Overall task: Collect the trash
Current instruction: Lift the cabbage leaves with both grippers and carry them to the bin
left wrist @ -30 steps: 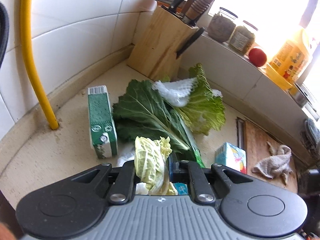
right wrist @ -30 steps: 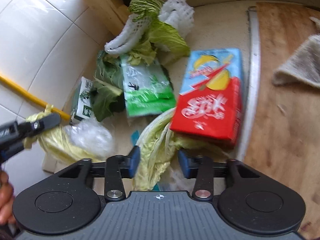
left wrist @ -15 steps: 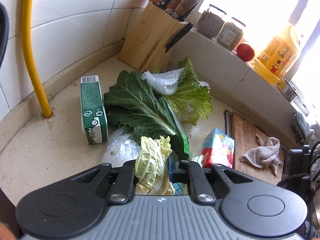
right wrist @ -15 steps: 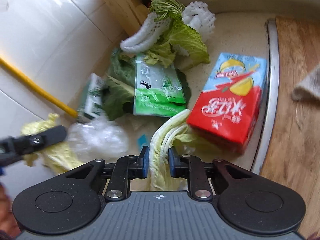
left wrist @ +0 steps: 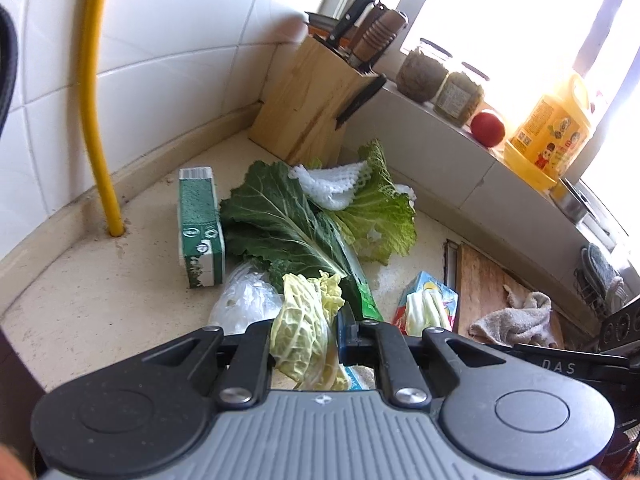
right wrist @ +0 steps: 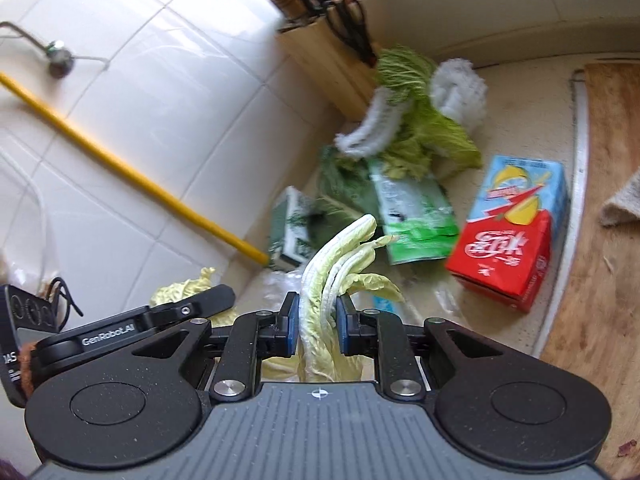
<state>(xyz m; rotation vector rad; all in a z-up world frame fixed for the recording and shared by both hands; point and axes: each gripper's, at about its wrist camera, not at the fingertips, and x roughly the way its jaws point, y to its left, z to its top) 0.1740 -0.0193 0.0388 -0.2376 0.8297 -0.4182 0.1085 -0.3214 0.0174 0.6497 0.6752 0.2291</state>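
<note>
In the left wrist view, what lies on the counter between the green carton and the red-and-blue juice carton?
Between the green carton and the juice carton lie a dark green leaf, a clear plastic bag and a green wrapper.

Wall tiles (left wrist: 168, 52): glazed ceramic, white, glossy, with reflections. Countertop (left wrist: 100, 300): speckled stone-like surface, matt, slightly gritty. Knife block (left wrist: 308, 104): pale unfinished wood with visible grain. Cutting board (left wrist: 486, 288): worn wood, rough and scored. Rag (left wrist: 516, 320): coarse grey-beige cloth, crumpled. Red and blue carton (right wrist: 512, 232): printed coated paperboard, slight sheen. Green carton (left wrist: 200, 224): same paperboard, matt. Foam net (left wrist: 332, 184): white plastic mesh. Green wrapper (right wrist: 416, 216): thin glossy plastic film. Left gripper (left wrist: 305, 332) and right gripper (right wrist: 318, 320): black matt plastic with metal rivets.
</note>
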